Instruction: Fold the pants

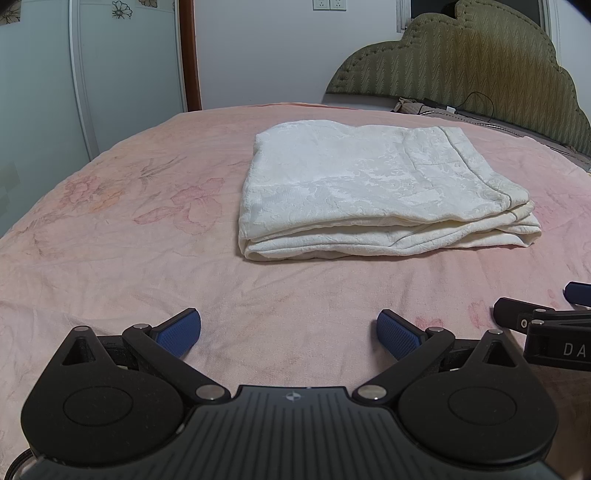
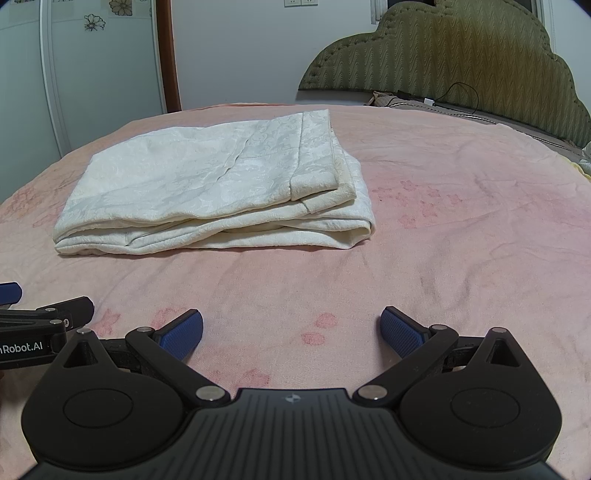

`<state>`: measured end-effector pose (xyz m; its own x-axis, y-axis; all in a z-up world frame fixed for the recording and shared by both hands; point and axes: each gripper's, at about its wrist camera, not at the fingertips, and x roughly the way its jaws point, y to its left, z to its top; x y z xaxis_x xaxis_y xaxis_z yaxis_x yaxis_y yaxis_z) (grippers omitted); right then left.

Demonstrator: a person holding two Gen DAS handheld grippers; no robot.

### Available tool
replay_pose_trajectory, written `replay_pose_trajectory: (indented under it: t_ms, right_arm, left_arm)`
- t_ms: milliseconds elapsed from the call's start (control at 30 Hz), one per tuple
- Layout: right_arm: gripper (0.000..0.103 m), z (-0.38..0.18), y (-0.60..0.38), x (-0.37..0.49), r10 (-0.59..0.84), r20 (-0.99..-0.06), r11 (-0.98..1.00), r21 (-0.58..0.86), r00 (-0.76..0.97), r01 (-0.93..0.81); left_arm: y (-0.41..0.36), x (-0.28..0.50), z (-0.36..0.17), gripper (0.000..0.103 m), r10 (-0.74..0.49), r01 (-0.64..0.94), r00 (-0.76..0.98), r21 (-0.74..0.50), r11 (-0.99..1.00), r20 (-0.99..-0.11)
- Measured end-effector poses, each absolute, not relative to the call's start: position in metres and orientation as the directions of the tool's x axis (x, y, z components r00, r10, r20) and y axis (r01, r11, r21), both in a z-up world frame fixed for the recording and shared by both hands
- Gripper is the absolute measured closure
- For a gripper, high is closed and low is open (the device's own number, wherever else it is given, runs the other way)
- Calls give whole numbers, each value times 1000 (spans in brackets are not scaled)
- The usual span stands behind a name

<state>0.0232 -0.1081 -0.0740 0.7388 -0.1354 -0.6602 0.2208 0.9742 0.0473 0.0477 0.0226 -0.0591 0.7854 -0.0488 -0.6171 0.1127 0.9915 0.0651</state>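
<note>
The white pants (image 1: 384, 192) are lying folded in a stacked rectangle on the pink floral bedspread (image 1: 129, 229), mid-frame. The left gripper (image 1: 289, 334) and right gripper (image 2: 291, 332) are hovering at bottom centre, jaws spread wide, gripping nothing.

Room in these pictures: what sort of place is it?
Most likely a bedroom in a home. A wide bed under a pink floral sheet fills the view, with a padded olive headboard at its far end, and white folded pants lie on it. Wall sockets show above.
</note>
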Motion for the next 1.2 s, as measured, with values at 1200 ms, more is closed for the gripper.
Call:
replay_pose_trajectory:
  t_ms: [1200]
  right_arm:
    - [0, -74, -107, 23, -135, -658, 974, 48, 740, 220]
  left_arm:
    - [23, 46, -58, 0, -41, 94, 788, 55, 994, -615]
